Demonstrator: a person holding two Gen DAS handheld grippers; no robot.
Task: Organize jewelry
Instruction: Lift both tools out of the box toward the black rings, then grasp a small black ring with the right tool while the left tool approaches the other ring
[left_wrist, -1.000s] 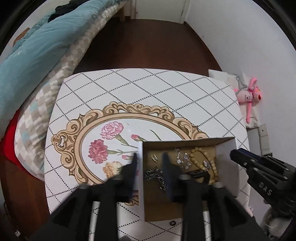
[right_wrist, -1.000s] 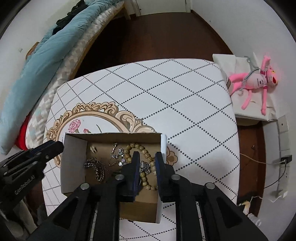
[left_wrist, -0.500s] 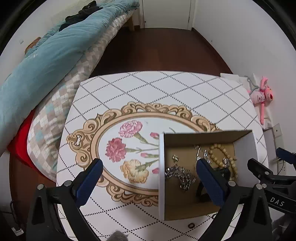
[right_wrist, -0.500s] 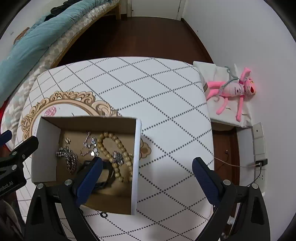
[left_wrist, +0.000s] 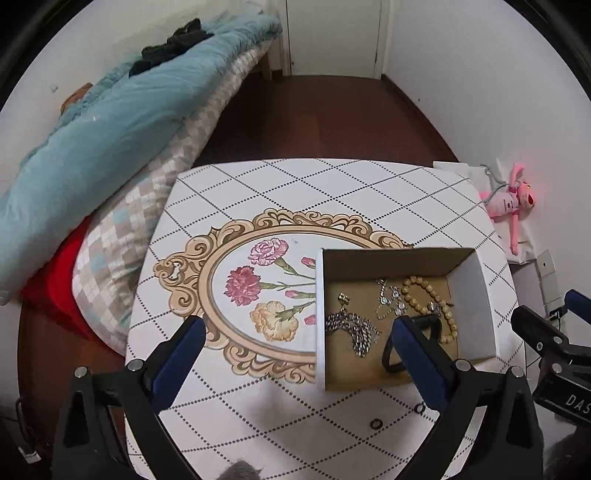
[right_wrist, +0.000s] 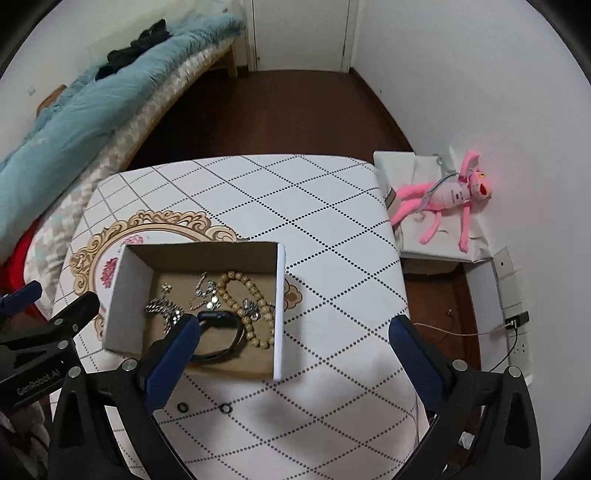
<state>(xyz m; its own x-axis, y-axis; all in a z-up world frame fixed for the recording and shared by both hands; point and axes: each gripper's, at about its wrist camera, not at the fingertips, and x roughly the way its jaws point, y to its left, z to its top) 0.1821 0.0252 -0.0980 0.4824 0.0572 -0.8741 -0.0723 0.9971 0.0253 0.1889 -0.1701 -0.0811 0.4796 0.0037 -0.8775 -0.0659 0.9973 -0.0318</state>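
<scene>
Box (left_wrist: 476, 295), cardboard, open-topped, one: stands on the table (left_wrist: 332, 192) toward its right near corner.

Contents, counted:
- bead bracelet (right_wrist: 242, 295), one, by the right wall;
- black band (right_wrist: 218, 334), one, near side;
- heavy silver chain (left_wrist: 351, 328), one, left part;
- fine silver chain (right_wrist: 203, 291), one, centre;
- small earring (left_wrist: 343, 298), one, far left part; a further small silver piece lies on the beads, kind unclear.

Outside the box: black rings (right_wrist: 203, 408), two, on the table by its near edge.

Left gripper (left_wrist: 295, 354) and right gripper (right_wrist: 291, 350): both spread wide, holding nothing, above the near edge.

Progress, judged: most pieces are boxed; the two rings appear left to collect.
</scene>
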